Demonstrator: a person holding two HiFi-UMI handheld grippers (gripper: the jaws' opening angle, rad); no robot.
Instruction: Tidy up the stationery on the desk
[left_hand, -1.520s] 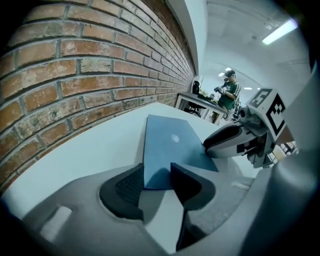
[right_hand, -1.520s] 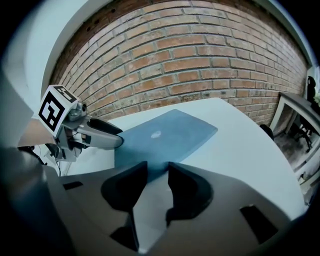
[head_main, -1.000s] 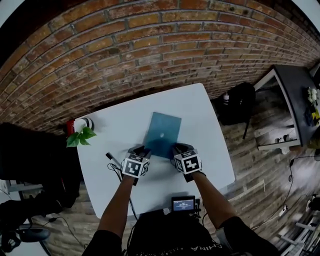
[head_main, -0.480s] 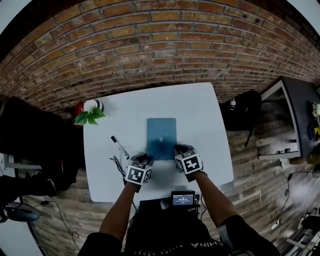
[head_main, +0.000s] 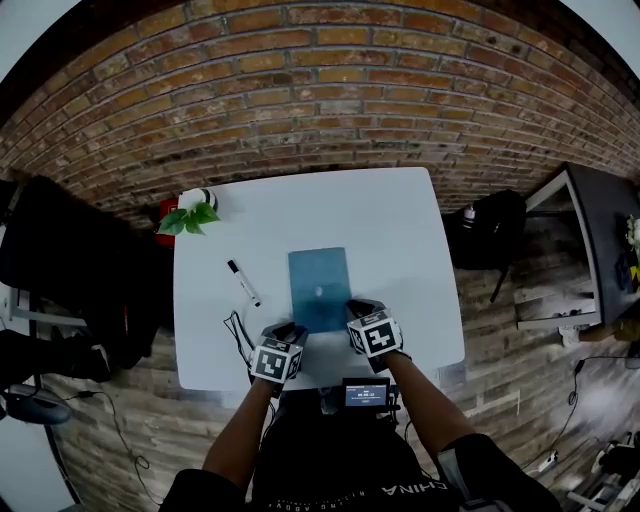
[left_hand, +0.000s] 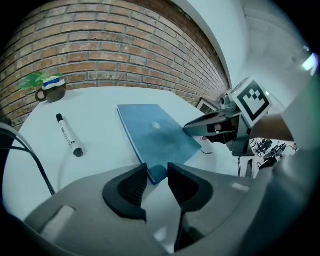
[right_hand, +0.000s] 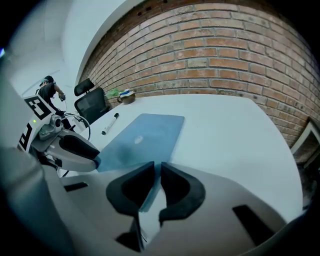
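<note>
A blue closed laptop (head_main: 320, 285) lies flat on the white desk (head_main: 400, 230), square to its edges. My left gripper (head_main: 290, 328) is shut on its near left corner (left_hand: 157, 172). My right gripper (head_main: 352, 312) is at the near right corner. Its jaws have just been closing and now pinch the laptop's thin edge (right_hand: 150, 187) between them. From the left gripper view the right gripper (left_hand: 205, 127) shows at the laptop's (left_hand: 157, 132) far side. A black-capped white marker (head_main: 243, 282) lies on the desk, left of the laptop.
A mug with a green plant (head_main: 190, 205) stands at the desk's back left corner. A black cable (head_main: 237, 335) loops over the front left edge. A small screen device (head_main: 366, 395) sits at the front edge. A dark chair (head_main: 60, 270) is left and a black bag (head_main: 490, 225) right.
The laptop has turned from skew to square with the desk and come closer to the front edge. Both grippers moved back with it, still at its near corners.
</note>
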